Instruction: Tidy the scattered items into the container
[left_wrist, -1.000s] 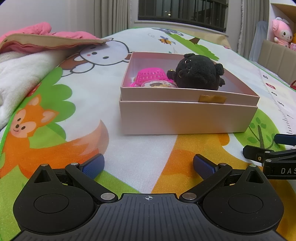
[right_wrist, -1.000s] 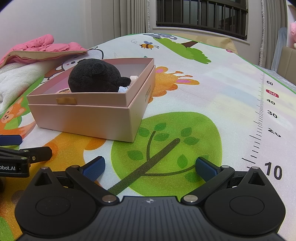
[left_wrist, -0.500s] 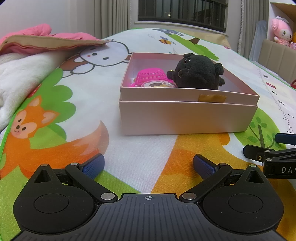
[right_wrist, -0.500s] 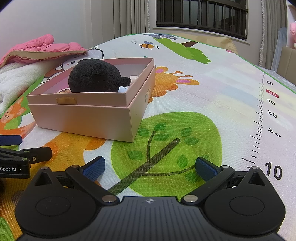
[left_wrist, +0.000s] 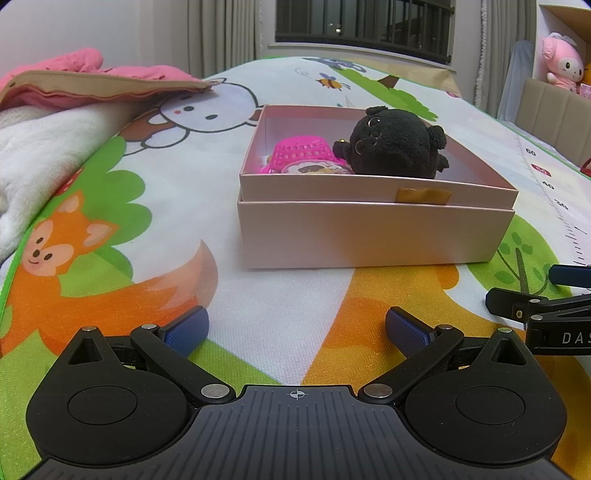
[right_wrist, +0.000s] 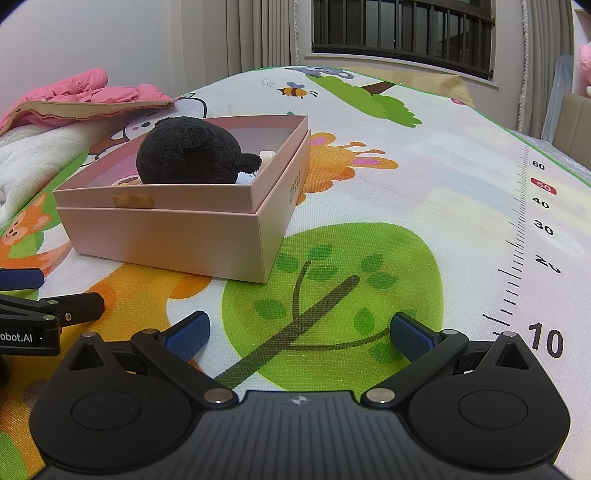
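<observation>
A pink box (left_wrist: 373, 236) sits on a cartoon play mat (left_wrist: 280, 295), its long side facing the left gripper (left_wrist: 295, 328). Inside, a black plush toy (left_wrist: 395, 147) faces left beside a pink basket (left_wrist: 299, 155), which only the left view shows. Both the left gripper and the right gripper (right_wrist: 297, 328) are spread wide and empty, low over the mat. The mat's ruler reads 10 to 60.

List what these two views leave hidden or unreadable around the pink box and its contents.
- Pink box floor: both views, hidden by its front wall and the black plush toy.
- Pink plastic basket: left wrist view, lower part behind the wall; unseen in right wrist view, behind the plush.
- Small white item: right wrist view, mostly hidden, unidentifiable.
- Print on the box side: too small.
</observation>
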